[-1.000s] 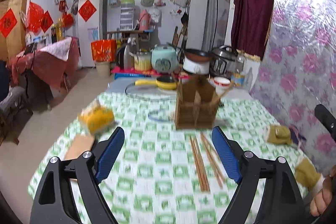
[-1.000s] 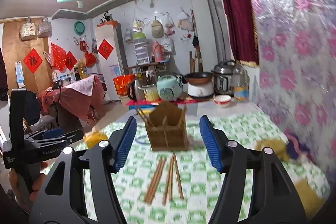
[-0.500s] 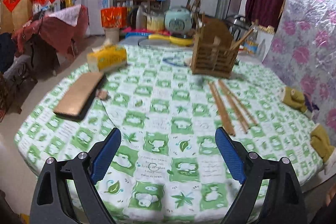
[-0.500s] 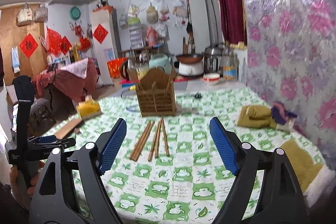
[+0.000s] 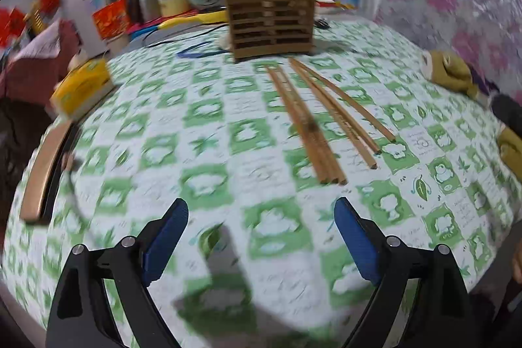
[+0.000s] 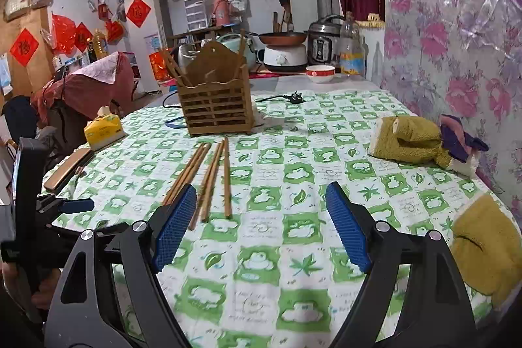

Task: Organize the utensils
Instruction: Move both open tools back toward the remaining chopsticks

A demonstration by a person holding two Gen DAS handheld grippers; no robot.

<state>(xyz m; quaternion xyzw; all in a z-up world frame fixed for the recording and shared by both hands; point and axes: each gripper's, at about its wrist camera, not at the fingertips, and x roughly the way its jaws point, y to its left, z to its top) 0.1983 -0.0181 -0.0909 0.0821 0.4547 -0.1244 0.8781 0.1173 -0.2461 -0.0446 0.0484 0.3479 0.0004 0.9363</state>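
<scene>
Several wooden chopsticks (image 5: 321, 116) lie side by side on the green-and-white tablecloth (image 5: 208, 132); they also show in the right wrist view (image 6: 208, 175). Behind them stands a brown slatted wooden utensil holder (image 5: 272, 22), also in the right wrist view (image 6: 215, 101), with a few chopsticks upright in it. My left gripper (image 5: 261, 234) is open and empty, low over the cloth, just short of the chopsticks' near ends. My right gripper (image 6: 261, 224) is open and empty, its left finger beside the near ends of the chopsticks.
A yellow tissue box (image 6: 103, 128) and a flat brown case (image 6: 67, 167) lie at the table's left. Yellow-green cloths (image 6: 411, 137) lie at the right, one (image 6: 486, 245) by the near edge. A black plug and cord (image 6: 287, 97) lie behind the holder. Pots and cookers stand beyond.
Both grippers have tilted down and moved in over the table toward the chopsticks; the left one has dropped closest. Both stay open and empty.
</scene>
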